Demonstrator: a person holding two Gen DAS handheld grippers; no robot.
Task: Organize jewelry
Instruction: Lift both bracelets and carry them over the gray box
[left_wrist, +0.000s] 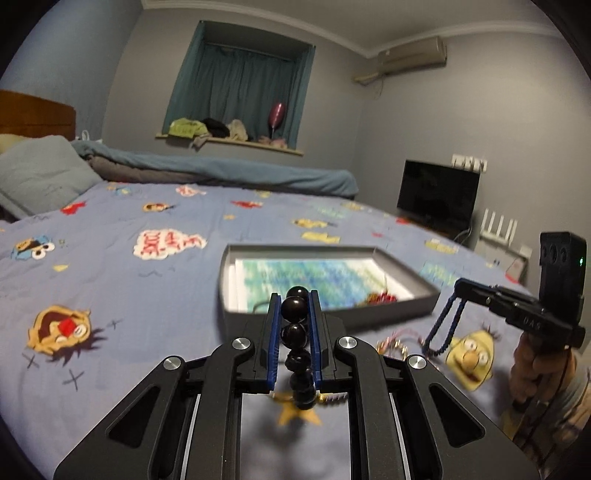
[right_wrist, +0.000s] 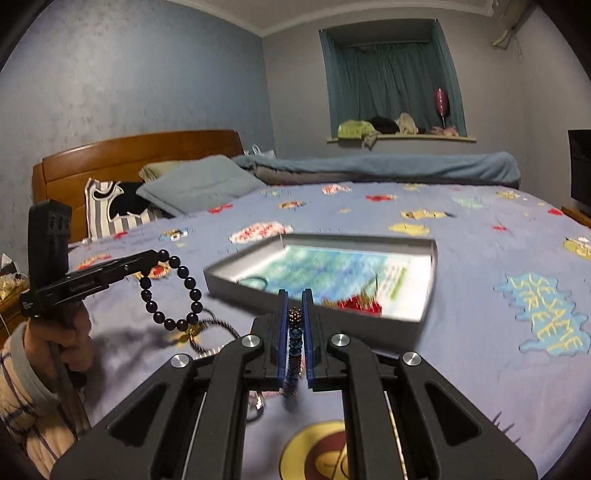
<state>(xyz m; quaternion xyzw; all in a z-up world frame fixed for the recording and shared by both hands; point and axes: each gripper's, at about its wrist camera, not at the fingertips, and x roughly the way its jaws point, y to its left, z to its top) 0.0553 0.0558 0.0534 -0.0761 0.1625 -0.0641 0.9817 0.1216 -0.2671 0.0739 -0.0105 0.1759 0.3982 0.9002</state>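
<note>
My left gripper (left_wrist: 294, 298) is shut on a black bead bracelet (left_wrist: 295, 332); in the right wrist view the same left gripper (right_wrist: 157, 256) holds that bracelet (right_wrist: 173, 291) as a hanging loop above the bed. My right gripper (right_wrist: 295, 297) is shut on a thin blue beaded bracelet (right_wrist: 294, 332), which dangles from the right gripper (left_wrist: 458, 286) as a narrow blue loop (left_wrist: 441, 328) in the left wrist view. Ahead of both lies a grey shallow box (left_wrist: 424, 306) (right_wrist: 424, 317) with a blue-green lining. A red piece (right_wrist: 360, 304) and a dark ring (right_wrist: 255, 282) lie inside it.
More jewellery, a gold and pink chain (left_wrist: 395, 345) and a dark cord necklace (right_wrist: 214, 332), lies on the blue cartoon bedsheet (left_wrist: 129, 295) in front of the box. Pillows (right_wrist: 195, 184) and a wooden headboard (right_wrist: 140, 147) are at the far left. A person's hand (right_wrist: 70, 332) grips the left tool.
</note>
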